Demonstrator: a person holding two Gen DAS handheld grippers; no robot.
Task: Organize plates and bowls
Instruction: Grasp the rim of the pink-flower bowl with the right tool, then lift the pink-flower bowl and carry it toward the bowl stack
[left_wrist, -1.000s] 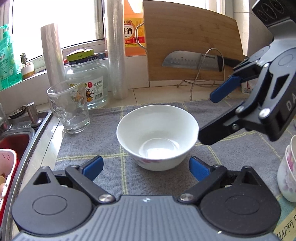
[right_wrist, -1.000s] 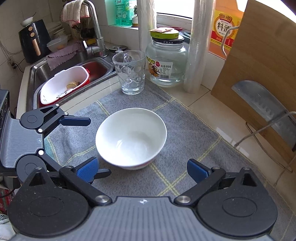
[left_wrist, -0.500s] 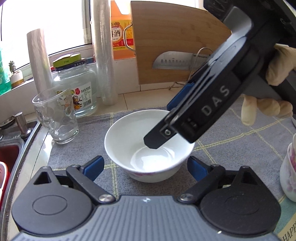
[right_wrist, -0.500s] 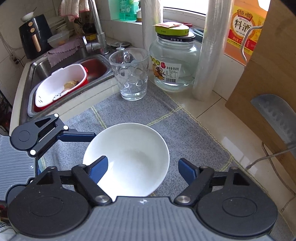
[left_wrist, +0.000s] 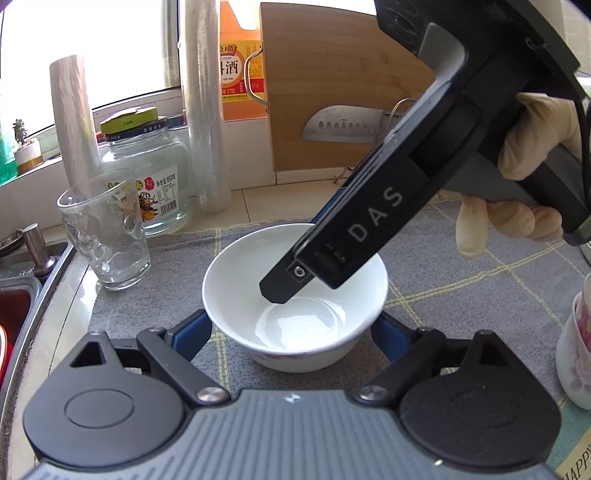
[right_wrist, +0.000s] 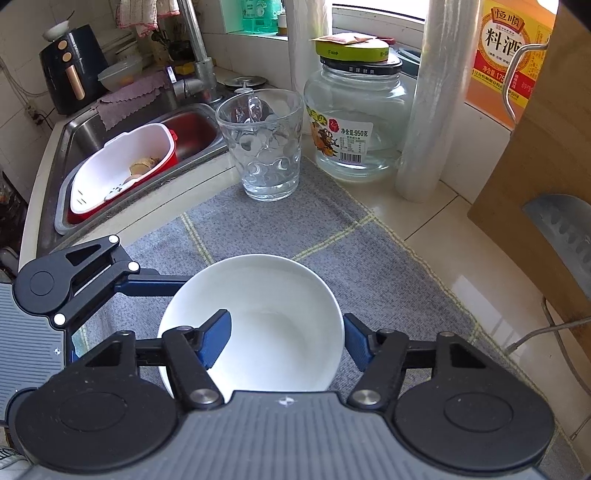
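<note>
Two grippers meet at one white bowl

On the left a red and white basket (right_wrist: 122, 173) sits in the sink (right_wrist: 70, 129), then a glass cup (right_wrist: 264, 144) and a jar (right_wrist: 356, 122) stand by the grey mat (right_wrist: 369, 258) on the desk. The white bowl (right_wrist: 251, 321) sits on the mat. The left gripper (left_wrist: 291, 328) has been closing, one finger each side of the bowl. The right gripper (right_wrist: 286, 338) has closed tight on the bowl's rim, one finger inside, one outside.
</note>
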